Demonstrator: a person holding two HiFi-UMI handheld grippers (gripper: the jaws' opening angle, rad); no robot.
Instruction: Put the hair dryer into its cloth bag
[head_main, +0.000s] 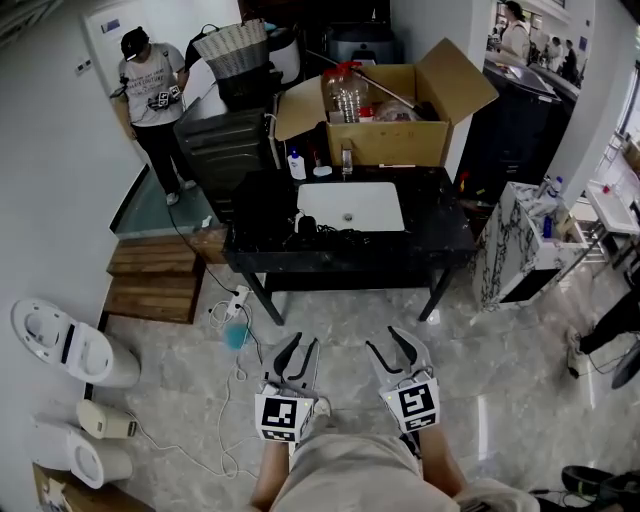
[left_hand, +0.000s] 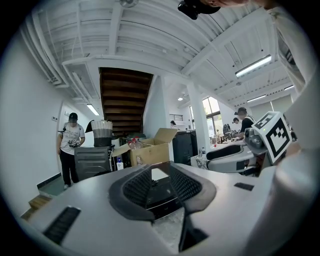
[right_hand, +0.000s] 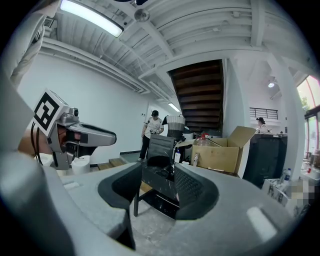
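A black table (head_main: 440, 238) with a white basin (head_main: 350, 206) set into it stands ahead of me. At its left end lies a dark bundle that looks like the black cloth bag (head_main: 264, 200). Beside it, along the basin's front edge, is a small dark object with a tangled cord (head_main: 322, 233), probably the hair dryer. Both grippers hang over the floor short of the table, pointing at it. My left gripper (head_main: 298, 348) (left_hand: 159, 175) is open and empty. A little to its right, my right gripper (head_main: 388, 342) (right_hand: 159, 177) is also open with nothing between its pads.
An open cardboard box (head_main: 395, 125) with bottles sits behind the table. A person (head_main: 153, 90) stands at the back left by a dark cabinet (head_main: 225, 145). Wooden steps (head_main: 155, 282), toilets (head_main: 70, 345) and floor cables (head_main: 235, 305) lie left; a marble cabinet (head_main: 520, 250) stands right.
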